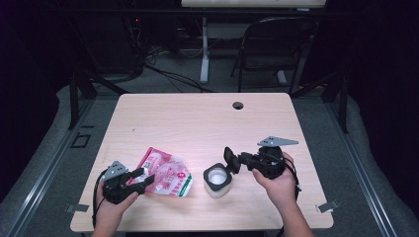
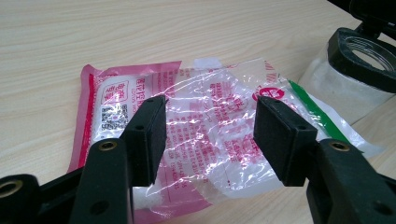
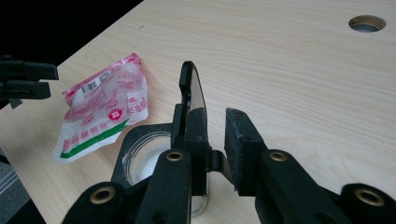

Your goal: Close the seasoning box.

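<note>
Pouch (image 2: 205,135) lies just beyond left tongs (image 2: 210,135) — jaws apart.

Jar (image 2: 355,70) cut off at edge; packet (image 2: 196,140) print unreadable

packet (image 1: 165,174) left, jar (image 1: 218,180) right — table (image 1: 197,123)

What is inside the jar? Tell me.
The open jar holds something white, heaped low in it; what kind cannot be told. Its depth is hidden by the black rim. The right gripper holds the lid beside it.
</note>
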A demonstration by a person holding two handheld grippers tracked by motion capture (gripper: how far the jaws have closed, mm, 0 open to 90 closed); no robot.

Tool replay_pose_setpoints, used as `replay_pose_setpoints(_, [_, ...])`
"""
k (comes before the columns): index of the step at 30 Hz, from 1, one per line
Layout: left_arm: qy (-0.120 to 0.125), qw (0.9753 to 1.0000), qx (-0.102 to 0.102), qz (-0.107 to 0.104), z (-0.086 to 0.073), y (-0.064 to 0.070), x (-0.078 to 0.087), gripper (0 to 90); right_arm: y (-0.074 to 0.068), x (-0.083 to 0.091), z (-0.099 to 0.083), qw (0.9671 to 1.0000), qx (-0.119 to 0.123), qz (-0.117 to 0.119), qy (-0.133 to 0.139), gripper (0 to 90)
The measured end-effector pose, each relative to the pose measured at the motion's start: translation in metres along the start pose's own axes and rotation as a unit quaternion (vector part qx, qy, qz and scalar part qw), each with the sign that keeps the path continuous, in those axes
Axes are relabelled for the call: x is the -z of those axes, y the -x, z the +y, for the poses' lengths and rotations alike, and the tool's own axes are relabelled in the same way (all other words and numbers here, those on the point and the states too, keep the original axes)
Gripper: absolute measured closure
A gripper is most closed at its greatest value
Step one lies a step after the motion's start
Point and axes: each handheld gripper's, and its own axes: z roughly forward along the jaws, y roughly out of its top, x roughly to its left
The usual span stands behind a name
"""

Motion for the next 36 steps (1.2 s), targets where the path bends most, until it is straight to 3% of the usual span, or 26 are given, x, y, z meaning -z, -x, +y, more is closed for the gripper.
replay_pose_setpoints(36, [-0.001,1.0,0.0,0.0,0.0,0.0,-0.001,44.2,-0.014,-0.01,-0.002,0.9997,0.015,0.013,-0.014,79.0])
